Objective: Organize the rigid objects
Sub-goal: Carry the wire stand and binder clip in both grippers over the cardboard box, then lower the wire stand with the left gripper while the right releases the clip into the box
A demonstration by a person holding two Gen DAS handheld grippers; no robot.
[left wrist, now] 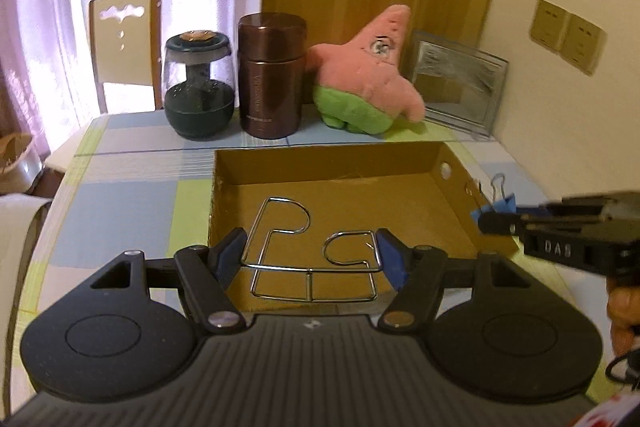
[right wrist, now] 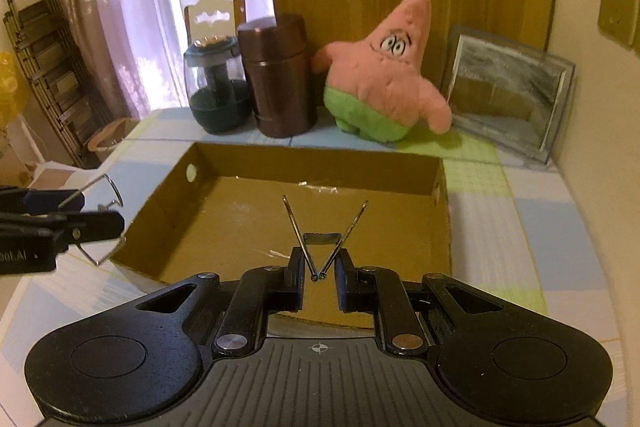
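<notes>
Left gripper (left wrist: 310, 254) clamped on a bent wire rack (left wrist: 308, 259), pads pressing its two sides, rack held above the near edge of the cardboard box (left wrist: 452, 183). Right gripper (right wrist: 319, 277) pinched tight on a blue binder clip (left wrist: 502, 205) by its wire handles, likewise over the box's near edge. Box sits on the checked tablecloth (left wrist: 128, 163). Behind it: glass jar (left wrist: 199, 87), brown canister (left wrist: 272, 75), pink plush star (left wrist: 372, 75), picture frame (left wrist: 460, 83).
</notes>
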